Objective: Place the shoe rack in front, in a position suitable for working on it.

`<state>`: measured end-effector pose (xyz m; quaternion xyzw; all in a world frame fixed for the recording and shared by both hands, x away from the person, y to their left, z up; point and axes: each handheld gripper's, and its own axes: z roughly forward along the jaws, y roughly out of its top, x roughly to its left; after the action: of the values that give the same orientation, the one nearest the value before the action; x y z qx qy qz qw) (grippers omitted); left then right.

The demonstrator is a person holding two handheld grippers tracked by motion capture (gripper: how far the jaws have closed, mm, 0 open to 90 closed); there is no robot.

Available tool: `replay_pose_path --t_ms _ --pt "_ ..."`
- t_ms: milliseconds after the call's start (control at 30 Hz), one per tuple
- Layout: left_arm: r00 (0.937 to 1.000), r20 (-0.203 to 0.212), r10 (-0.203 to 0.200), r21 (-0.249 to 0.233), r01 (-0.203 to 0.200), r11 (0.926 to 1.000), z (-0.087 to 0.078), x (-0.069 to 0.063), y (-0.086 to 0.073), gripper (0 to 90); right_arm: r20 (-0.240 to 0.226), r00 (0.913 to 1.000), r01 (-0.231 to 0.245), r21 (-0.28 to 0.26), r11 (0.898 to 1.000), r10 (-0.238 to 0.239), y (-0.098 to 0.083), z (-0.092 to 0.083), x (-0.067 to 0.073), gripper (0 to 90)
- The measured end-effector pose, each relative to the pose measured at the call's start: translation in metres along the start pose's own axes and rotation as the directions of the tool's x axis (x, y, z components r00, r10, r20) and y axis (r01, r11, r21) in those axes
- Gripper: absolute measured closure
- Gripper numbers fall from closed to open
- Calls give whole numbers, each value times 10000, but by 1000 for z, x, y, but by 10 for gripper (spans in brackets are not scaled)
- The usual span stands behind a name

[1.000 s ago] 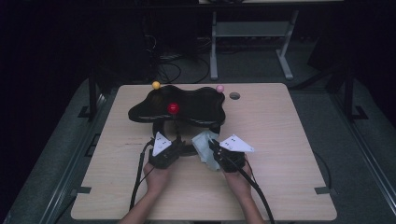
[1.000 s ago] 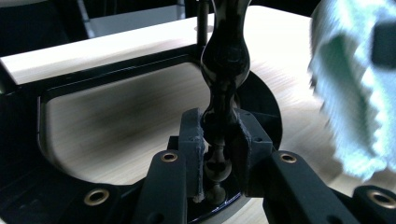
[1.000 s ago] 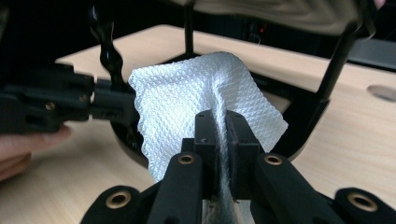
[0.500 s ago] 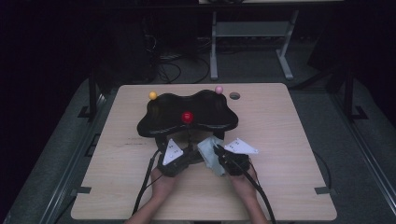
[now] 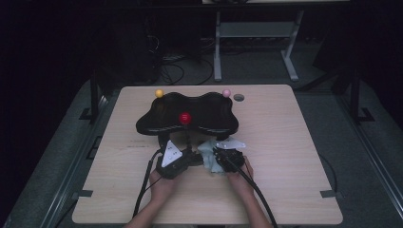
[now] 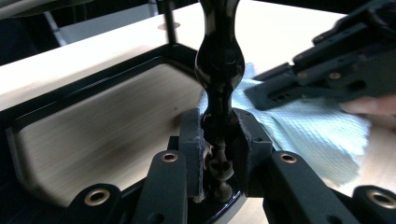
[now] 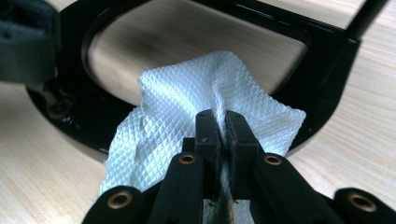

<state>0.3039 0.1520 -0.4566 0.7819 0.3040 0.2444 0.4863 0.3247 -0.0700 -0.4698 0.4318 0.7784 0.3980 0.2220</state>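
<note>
White, waffle-textured cloth point(image 7: 196, 102) is pinched in the right gripper point(image 7: 220, 128), whose jaws stand closed on a bunched fold of it. In the right gripper view the rest fans out toward 12 o'clock and drapes over the near rim of the glossy black stand base point(image 7: 322, 70). In the high view the black stand point(image 5: 187, 114) sits at the table's point(image 5: 285, 142) centre-back, with a red knob point(image 5: 185, 118) on its top tray, a yellow knob point(image 5: 159, 93) at 11 o'clock and a pink knob point(image 5: 226, 92) at 1 o'clock. The left gripper point(image 6: 219, 140) is clamped around the lower part of the stand's turned black post point(image 6: 220, 60), which rises straight up from between its jaws, long axis vertical. The relation that matters is that the post lies at about 10 o'clock from the right gripper point(image 5: 223, 154), just beside it, and the cloth point(image 5: 209, 152) lies between the two tools. Seen from the left gripper point(image 5: 183, 153), the cloth point(image 6: 317, 130) is at 3 o'clock of the post, close to it but seemingly not yet on it. The right hand point(image 5: 240, 178) is the nearer one for wiping. I judge the next stroke should carry the cloth leftward onto the post or base while the left hand point(image 5: 161, 183) steadies the stand.
</note>
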Motion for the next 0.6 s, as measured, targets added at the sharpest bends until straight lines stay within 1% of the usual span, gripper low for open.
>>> replay_pose_path --t_ms 100,267,333,433,500,567,600 --pt "9998 -171 -94 21 94 10000 -2 6 -1 749 201 9996 177 142 9997 -180 1 -1 10 856" --pt "9982 -487 -341 42 343 9994 -3 18 -3 749 31 10000 45 84 10000 -46 -2 -4 22 856" --pt "9970 -606 -484 26 486 9988 -4 22 -4 749 -5 10000 9 -63 10000 -9 -5 -5 29 856" --pt "9965 -668 -499 80 506 9987 -5 27 -4 750 -139 9998 102 -223 9997 -105 -9 -9 38 855" --pt "9965 -648 -521 76 527 9986 -5 28 -4 751 -208 9996 202 -228 9995 -207 -11 -12 40 852" --pt "9964 -658 -532 90 540 9985 -4 28 -4 751 151 9990 416 -220 9989 -413 -13 -14 36 850" --pt "9965 -649 -527 101 534 9985 -4 28 -4 751 443 9985 344 -304 9989 -331 -14 -14 29 850"
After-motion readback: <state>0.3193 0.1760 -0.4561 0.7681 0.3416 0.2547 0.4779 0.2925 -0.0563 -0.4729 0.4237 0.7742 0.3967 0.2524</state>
